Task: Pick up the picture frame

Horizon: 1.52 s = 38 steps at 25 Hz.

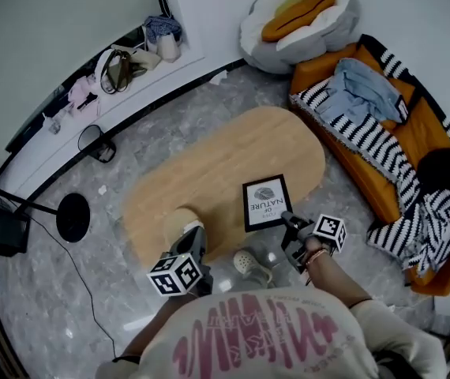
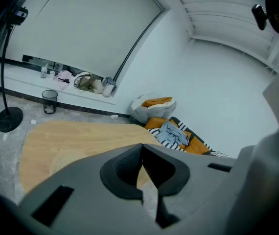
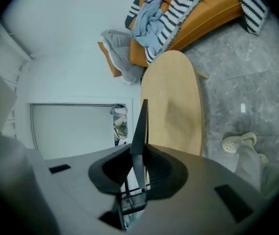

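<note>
One oval wooden table [image 1: 233,160] sits mid-picture on marble floor [image 1: 138,125]; right gripper [image 1: 291,224] pinches the picture frame [image 1: 266,202] by its lower-right corner; left gripper [image 1: 194,240] closed, empty.

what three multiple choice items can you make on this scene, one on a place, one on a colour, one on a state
1. Where is the picture frame?
A. flat on the table
B. in the right tongs
C. on the floor

2. What colour is the sofa?
A. orange
B. green
C. grey

3. How do the left tongs stand?
A. wide open
B. shut on the frame
C. shut, with nothing between them

Answers:
1 B: the right gripper view shows the frame's edge clamped between the jaws.
2 A: the seat shows orange beside the striped blanket.
3 C: the left gripper view shows the jaws together and bare.
</note>
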### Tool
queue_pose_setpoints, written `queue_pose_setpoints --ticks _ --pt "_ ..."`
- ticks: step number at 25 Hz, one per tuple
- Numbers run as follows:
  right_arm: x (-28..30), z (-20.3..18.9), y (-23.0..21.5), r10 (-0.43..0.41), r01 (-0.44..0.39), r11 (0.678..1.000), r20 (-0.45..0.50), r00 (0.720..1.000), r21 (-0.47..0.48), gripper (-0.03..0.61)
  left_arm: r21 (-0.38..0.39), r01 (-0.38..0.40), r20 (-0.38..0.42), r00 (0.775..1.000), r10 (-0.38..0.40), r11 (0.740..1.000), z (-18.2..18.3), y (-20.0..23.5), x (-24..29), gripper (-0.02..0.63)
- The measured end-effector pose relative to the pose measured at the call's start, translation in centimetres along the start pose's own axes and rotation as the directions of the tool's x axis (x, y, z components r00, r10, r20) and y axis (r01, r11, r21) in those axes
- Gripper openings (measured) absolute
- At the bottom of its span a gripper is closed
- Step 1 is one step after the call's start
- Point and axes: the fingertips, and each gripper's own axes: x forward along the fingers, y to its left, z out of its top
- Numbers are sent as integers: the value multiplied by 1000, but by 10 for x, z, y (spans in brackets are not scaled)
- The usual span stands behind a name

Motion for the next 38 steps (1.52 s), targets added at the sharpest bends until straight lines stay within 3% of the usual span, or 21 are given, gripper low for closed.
queue_pose_setpoints --ticks 3,9,15,25,32,38 --pt "-6 5 33 47 -46 997 19 999 -61 75 14 26 19 999 -26 1000 12 -12 5 3" --pt "-28 3 90 161 -156 984 43 986 -91 75 169 88 79 992 -102 982 40 -58 -2 3" --pt "-48 2 147 271 -261 958 74 960 -117 75 145 106 143 982 -127 984 68 -80 -13 3" --pt "-94 -11 229 475 -456 877 133 870 -152 77 174 142 258 948 -185 974 115 -111 -49 3" --pt "-121 -32 239 507 -470 857 187 841 -211 78 203 146 294 934 -202 968 117 -123 -74 3" --pt "-128 -50 219 481 -445 873 196 855 -201 78 197 165 276 936 -216 966 92 -126 -94 3"
